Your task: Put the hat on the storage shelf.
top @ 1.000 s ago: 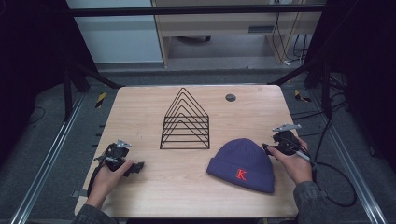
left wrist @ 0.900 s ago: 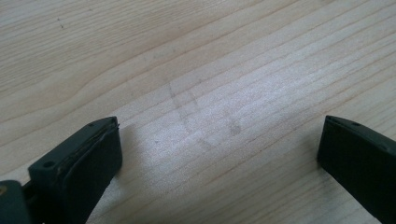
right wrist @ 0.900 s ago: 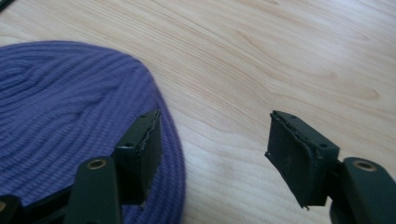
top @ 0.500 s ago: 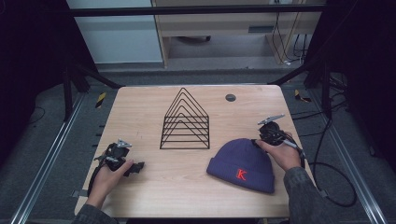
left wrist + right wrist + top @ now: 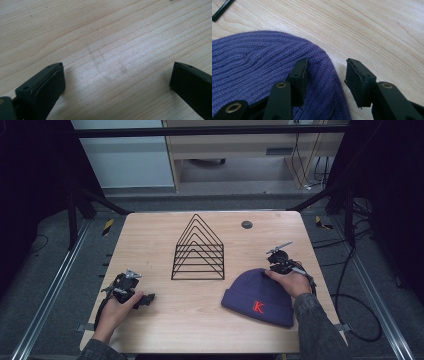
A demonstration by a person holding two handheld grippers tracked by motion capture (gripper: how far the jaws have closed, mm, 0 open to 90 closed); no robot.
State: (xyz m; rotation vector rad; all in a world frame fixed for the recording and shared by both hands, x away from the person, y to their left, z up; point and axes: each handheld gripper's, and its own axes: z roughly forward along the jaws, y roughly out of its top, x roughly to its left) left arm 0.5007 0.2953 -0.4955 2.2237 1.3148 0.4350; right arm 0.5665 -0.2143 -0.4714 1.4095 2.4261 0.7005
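The purple ribbed knit beanie with a red letter K [image 5: 260, 296] lies flat on the right half of the pale wooden surface [image 5: 160, 235], in front of the black wire rack of nested triangles [image 5: 199, 249]. The right hand-held gripper [image 5: 325, 77] straddles the beanie's rounded edge, one jaw on the knit, the other over bare wood; its jaws have just been closing, apparently to pinch the fabric, but they are not yet pressing it. The left hand-held gripper [image 5: 117, 82] rests spread wide over bare wood, seemingly waiting its turn.
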